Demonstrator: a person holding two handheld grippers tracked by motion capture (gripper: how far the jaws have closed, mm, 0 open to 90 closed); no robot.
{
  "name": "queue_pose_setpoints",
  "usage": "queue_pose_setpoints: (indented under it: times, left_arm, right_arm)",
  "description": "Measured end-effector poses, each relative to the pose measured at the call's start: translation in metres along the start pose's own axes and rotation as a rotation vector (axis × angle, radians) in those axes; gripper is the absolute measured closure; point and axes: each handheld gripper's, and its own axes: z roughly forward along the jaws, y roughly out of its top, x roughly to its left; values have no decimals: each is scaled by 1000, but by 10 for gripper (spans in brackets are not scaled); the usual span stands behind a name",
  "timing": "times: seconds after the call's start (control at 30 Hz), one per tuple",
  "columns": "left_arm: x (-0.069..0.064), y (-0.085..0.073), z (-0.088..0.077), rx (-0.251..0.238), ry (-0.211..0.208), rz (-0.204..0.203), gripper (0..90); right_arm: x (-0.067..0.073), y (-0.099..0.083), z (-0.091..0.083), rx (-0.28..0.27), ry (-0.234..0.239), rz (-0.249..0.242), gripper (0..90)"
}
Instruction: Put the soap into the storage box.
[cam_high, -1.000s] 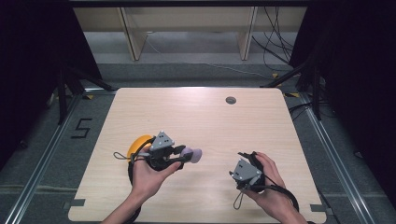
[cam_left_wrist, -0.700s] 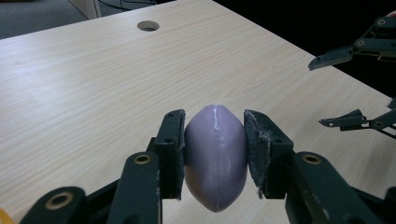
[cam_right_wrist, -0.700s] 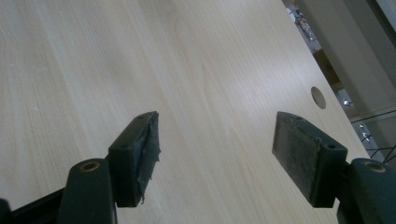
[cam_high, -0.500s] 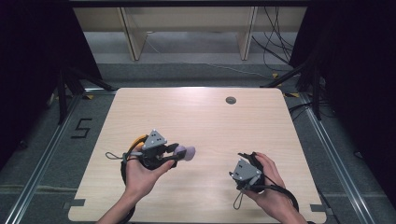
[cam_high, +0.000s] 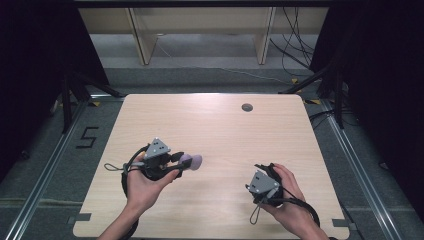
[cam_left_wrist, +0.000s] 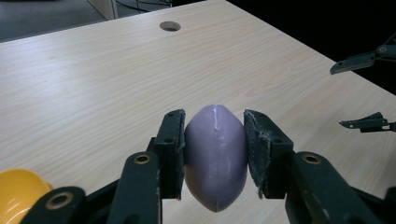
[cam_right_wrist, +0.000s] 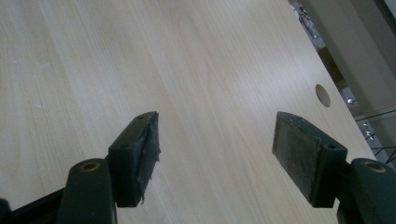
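At lower left, yellow thing (cam_left_wrist: 18, 196) cut off.

Left gripper view: a yellow object (cam_left_wrist: 18, 196) is cut off by the lower left corner, its kind not discernible. The purple egg-shaped piece (cam_left_wrist: 215, 156) is hidden at both flanks by the pads. High view: both forearms leave the bottom edge.

Black fingers (cam_left_wrist: 170, 154) with worn pads, brass-ringed pivots, grey three-cornered plates, trailing black cables.
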Motion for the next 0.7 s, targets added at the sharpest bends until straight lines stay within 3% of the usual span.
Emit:
queue_pose_setpoints:
  times: [0.27, 0.33, 0.7]
  left_arm:
    - [9, -2, -7, -6, 19, -16, 594]
    - [11, -3, -9, -8, 26, -22, 594]
    - [22, -5, -17, -29, 53, -38, 594]
  right_arm:
    - [1, -1, 0, 7, -1, 17, 325]
    - [-1, -1, 0, 1, -2, 0, 325]
    - [-1, -1, 0, 2, 2, 4, 326]
